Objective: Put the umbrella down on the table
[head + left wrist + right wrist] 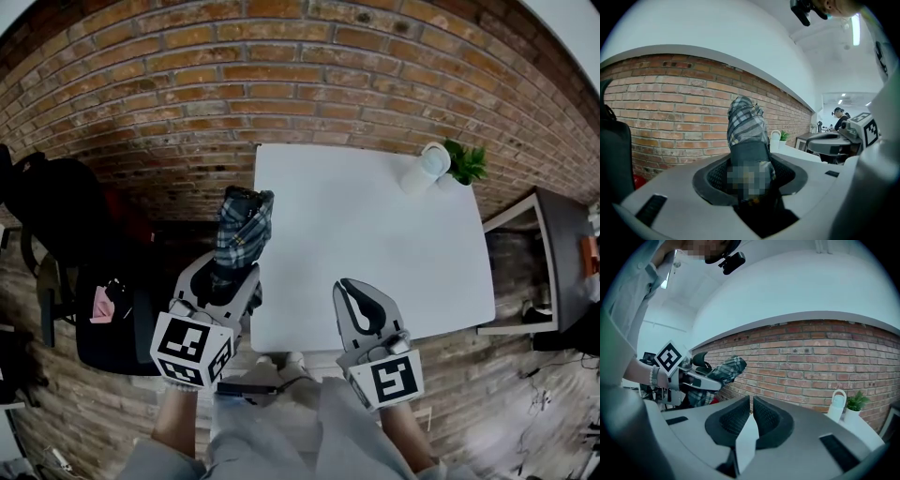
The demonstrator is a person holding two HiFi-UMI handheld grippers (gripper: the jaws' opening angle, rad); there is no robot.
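Observation:
A folded plaid umbrella point(242, 225) sticks out forward and upward from my left gripper point(225, 281), whose jaws are shut on its lower part. It hangs over the floor just off the left edge of the white table point(375, 234). In the left gripper view the umbrella point(746, 124) stands between the pads of the left gripper point(750, 173), its tip toward the brick wall. My right gripper point(354, 289) hovers over the table's near edge, jaws together and empty. The right gripper view shows the right gripper's point(751, 401) tips nearly touching, with the umbrella point(723, 371) off to the left.
A white bottle point(427, 167) and a small potted plant point(466, 161) stand at the table's far right corner. A black chair point(56, 206) is at the left, a dark side desk point(553, 253) at the right. A brick wall point(187, 84) runs behind the table.

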